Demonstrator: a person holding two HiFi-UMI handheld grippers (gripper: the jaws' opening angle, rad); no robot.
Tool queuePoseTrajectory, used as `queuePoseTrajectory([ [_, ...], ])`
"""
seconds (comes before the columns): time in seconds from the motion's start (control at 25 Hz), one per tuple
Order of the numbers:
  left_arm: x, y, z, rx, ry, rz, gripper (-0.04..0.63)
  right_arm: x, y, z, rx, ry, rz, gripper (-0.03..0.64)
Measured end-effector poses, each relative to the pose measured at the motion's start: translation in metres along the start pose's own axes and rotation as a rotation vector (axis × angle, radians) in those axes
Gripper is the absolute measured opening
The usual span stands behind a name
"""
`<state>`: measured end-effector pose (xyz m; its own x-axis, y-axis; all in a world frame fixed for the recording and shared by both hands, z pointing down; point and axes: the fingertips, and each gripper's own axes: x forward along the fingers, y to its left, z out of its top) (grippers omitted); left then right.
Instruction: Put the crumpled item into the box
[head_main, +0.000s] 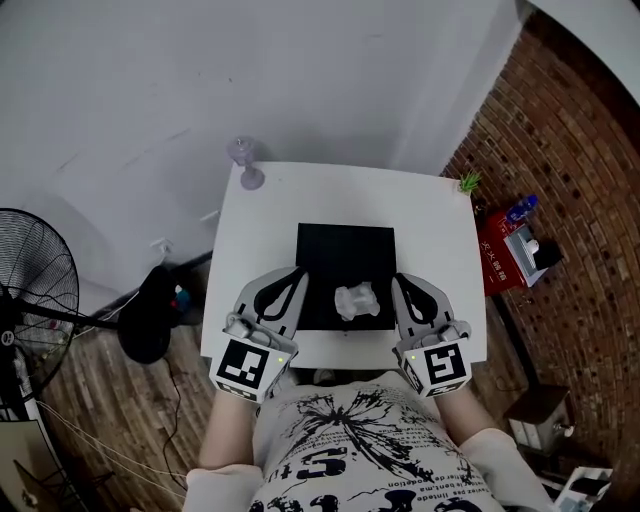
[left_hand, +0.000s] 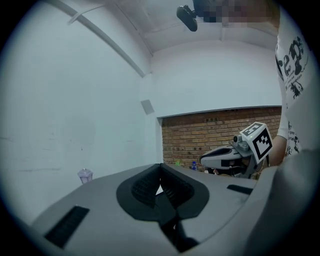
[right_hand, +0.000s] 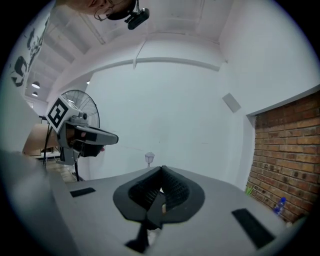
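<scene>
Counter (head_main: 260, 240): white, roughly square, far edge against the white wall.
Box (head_main: 345, 255): black, flat on the counter's middle, reaching close to the near edge.
Cup (head_main: 245, 160): pale and clear, perhaps lidded, upright at the far left corner.
Plant (head_main: 468, 183): small, green, at the far right corner.

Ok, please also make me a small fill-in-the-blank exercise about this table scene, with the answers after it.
1. The crumpled item is ___ in colour.
2. The box under it is ___ in colour.
3. In the head view, the cup stands at the far ___ corner of the table.
4. The left gripper and the right gripper both have their jaws ___, holding nothing.

Missing words: white; black; left; shut.
</scene>
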<state>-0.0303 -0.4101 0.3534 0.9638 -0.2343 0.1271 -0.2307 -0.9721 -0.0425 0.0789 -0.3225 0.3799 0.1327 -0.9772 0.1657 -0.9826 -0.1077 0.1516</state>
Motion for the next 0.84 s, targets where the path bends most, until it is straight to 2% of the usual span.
queuePoseTrajectory([
  [0.12,0.003,-0.002,0.001,-0.023,-0.037,0.012,0.014,0.001,-0.001,-0.004,0.011,0.007,0.004,0.012],
  [0.4,0.009,-0.008,-0.023,-0.029,0.076,-0.007,0.014,0.006,-0.002,-0.015,0.036,0.023,0.015,0.012],
  [0.84,0.021,-0.006,-0.039,-0.038,0.097,-0.01,0.014,0.018,-0.001,-0.021,0.038,0.016,0.021,0.012],
])
